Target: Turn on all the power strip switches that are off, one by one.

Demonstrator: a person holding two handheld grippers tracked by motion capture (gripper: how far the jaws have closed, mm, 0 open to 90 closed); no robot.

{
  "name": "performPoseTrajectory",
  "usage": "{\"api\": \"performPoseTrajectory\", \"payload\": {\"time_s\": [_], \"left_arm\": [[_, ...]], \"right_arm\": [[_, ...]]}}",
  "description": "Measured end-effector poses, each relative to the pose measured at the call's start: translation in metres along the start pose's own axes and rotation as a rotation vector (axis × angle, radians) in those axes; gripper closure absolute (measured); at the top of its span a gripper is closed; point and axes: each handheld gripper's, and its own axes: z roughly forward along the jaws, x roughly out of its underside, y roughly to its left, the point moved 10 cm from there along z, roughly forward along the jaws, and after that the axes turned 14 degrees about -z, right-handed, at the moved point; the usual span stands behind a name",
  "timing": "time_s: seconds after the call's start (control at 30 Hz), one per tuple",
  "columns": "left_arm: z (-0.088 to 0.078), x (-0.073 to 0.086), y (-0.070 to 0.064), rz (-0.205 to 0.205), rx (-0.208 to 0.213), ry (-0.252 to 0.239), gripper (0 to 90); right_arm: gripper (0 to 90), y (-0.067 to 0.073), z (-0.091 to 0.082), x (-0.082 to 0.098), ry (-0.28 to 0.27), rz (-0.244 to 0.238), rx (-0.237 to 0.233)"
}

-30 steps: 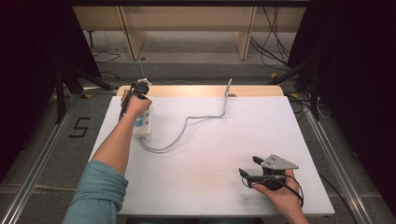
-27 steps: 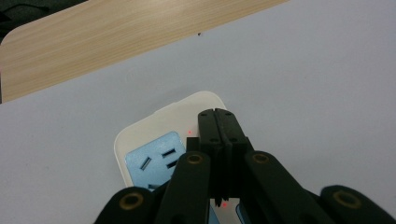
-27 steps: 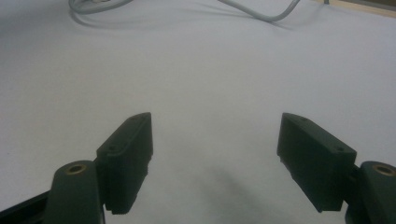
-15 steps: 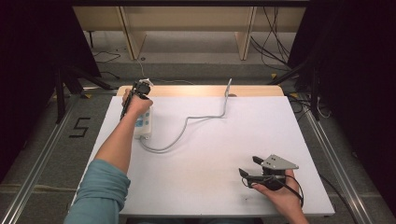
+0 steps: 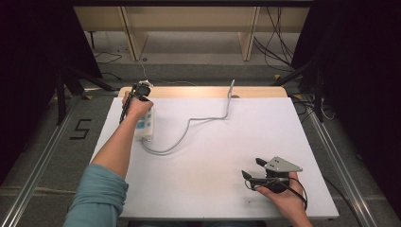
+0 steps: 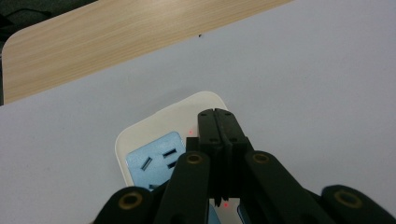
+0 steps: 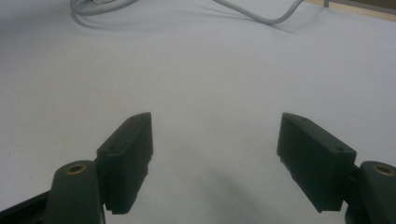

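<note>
A white power strip (image 5: 144,126) with pale blue sockets (image 6: 154,161) lies at the table's far left. My left gripper (image 5: 140,90) is held over its far end, a hand wrapped around it. In the left gripper view the jaws are pressed together, and their tips (image 6: 219,122) sit just over the strip's white end with nothing between them. My right gripper (image 5: 250,169) rests near the front right of the white table (image 5: 213,156). Its jaws stand wide apart over bare surface, and the right gripper (image 7: 217,140) holds nothing.
The strip's grey cable (image 5: 189,124) loops across the middle of the table and rises over the far edge (image 5: 231,90); the cable (image 7: 261,16) shows far ahead of the right jaws. A wooden strip (image 5: 198,91) edges the far side. Dark cables lie on the floor behind.
</note>
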Motion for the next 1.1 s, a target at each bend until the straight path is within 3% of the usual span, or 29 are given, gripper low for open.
{"api": "performPoseTrajectory", "payload": {"time_s": [0.23, 0.53, 0.73, 0.83, 0.9, 0.93, 1.03, 1.07, 1.1], "left_arm": [[-0.013, -0.007, 0.001, -0.001, 0.013, -0.039, 89.5], [-0.025, -0.002, 0.008, 0.009, 0.016, -0.048, 85.2], [-0.036, 0.001, 0.007, 0.013, 0.042, -0.086, 84.4], [-0.046, 0.005, 0.006, 0.019, 0.064, -0.108, 79.4], [-0.055, 0.009, 0.004, 0.015, 0.089, -0.135, 70.9], [-0.067, 0.019, -0.002, 0.012, 0.145, -0.148, 67.0], [-0.08, 0.033, -0.007, 0.032, 0.176, -0.184, 57.9], [-0.087, 0.043, -0.009, 0.032, 0.197, -0.191, 57.9], [-0.094, 0.052, -0.013, 0.01, 0.228, -0.209, 51.7]], "right_arm": [[27.9, 0.0, 0.0, 0.0, -0.001, 0.0, 0.001], [27.9, 0.0, 0.001, -0.001, -0.003, -0.004, 0.002], [27.8, 0.001, 0.001, -0.001, 0.003, -0.002, 0.0], [27.8, 0.001, 0.001, -0.001, 0.003, -0.002, 0.0], [27.8, 0.0, 0.001, 0.0, 0.003, 0.001, 0.0], [27.8, 0.0, 0.0, 0.0, 0.001, 0.002, 0.001], [27.8, -0.001, -0.001, 0.0, 0.0, 0.003, 0.004], [27.8, -0.001, -0.001, 0.0, 0.0, 0.003, 0.004], [27.8, -0.002, -0.001, 0.0, 0.0, 0.005, 0.003]]}}
